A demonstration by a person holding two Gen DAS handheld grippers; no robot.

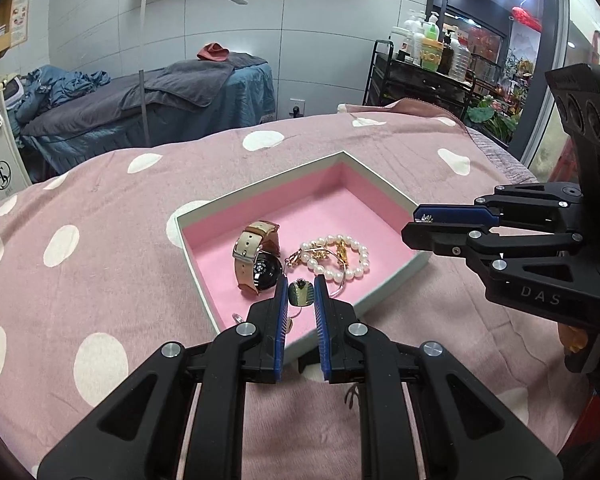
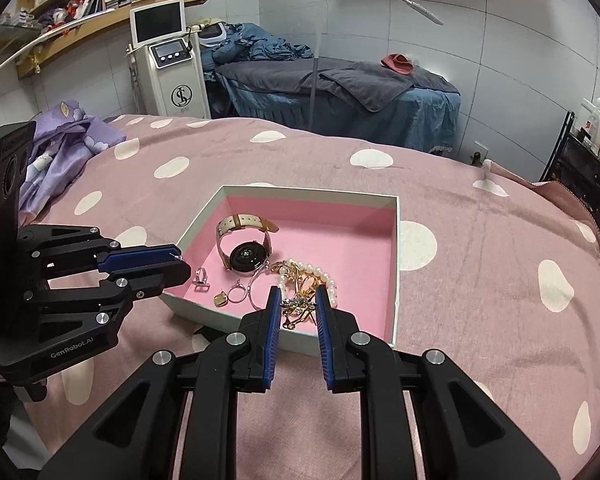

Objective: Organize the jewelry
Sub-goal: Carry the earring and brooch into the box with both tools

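Far half of box [image 2: 394, 240] floor bare pink, open from above. Near half crowded: watch [image 2: 246, 248], pearl bracelet [image 2: 312, 276], gold chain tangle [image 2: 300, 306], rings [image 2: 236, 292] just beside one another. Low box walls on all sides. Left gripper [image 2: 182, 262] over left rim, right gripper [image 2: 298, 304] over near edge. Polka-dot cover [image 2: 480, 280] around box bare.

The left gripper [image 1: 301, 292] reaches forward at twelve o'clock, its blue-padded fingers [image 1: 281, 300] drawn in close with only a narrow gap between them. Over at three o'clock in that view the right gripper [image 1: 414, 227] comes in sideways, fingers nearly together, tips pointing toward nine. From its own wrist camera, the right gripper [image 2: 298, 302] shows the same narrow gap.
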